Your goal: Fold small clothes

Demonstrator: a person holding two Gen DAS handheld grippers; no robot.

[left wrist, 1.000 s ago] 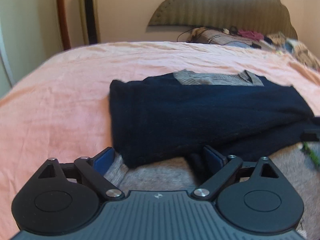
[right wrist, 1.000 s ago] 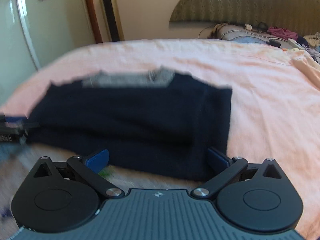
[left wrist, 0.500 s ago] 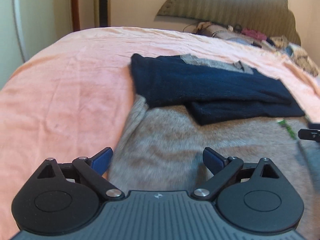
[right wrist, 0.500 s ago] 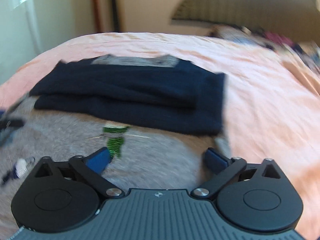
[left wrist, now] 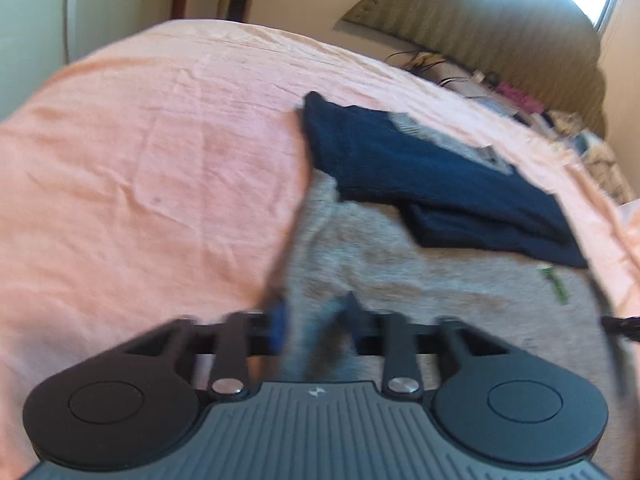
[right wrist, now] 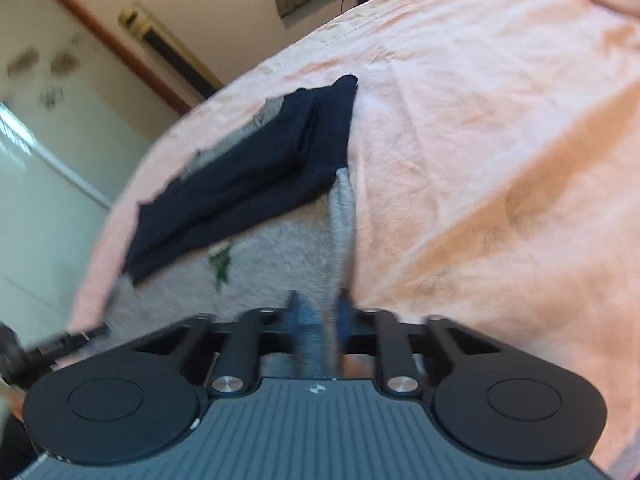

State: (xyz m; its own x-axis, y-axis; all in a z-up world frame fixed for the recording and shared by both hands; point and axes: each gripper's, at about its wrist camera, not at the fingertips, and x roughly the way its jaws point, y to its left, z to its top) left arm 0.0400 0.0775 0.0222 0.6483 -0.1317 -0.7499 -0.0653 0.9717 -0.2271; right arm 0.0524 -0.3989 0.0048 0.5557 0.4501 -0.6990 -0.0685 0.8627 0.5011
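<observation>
A small grey garment (left wrist: 420, 280) with dark navy sleeves lies on a pink bedsheet (left wrist: 160, 168). Its navy upper part (left wrist: 432, 184) is folded down over the grey body. My left gripper (left wrist: 314, 320) is shut on the garment's near left hem corner. My right gripper (right wrist: 320, 316) is shut on the near right hem corner of the garment (right wrist: 264, 276); the navy fold (right wrist: 248, 176) lies beyond it. A small green print (right wrist: 220, 260) shows on the grey fabric. Both views are blurred.
A padded olive headboard (left wrist: 500, 24) stands at the far end with a pile of clothes and cables (left wrist: 520, 100) below it. A wall with a wooden door frame (right wrist: 108, 36) is to the left. The other gripper's tip (left wrist: 620, 322) shows at the right edge.
Both grippers drew back from the navy fold to the near hem and went from open to shut on the grey fabric. Both views have tilted.
</observation>
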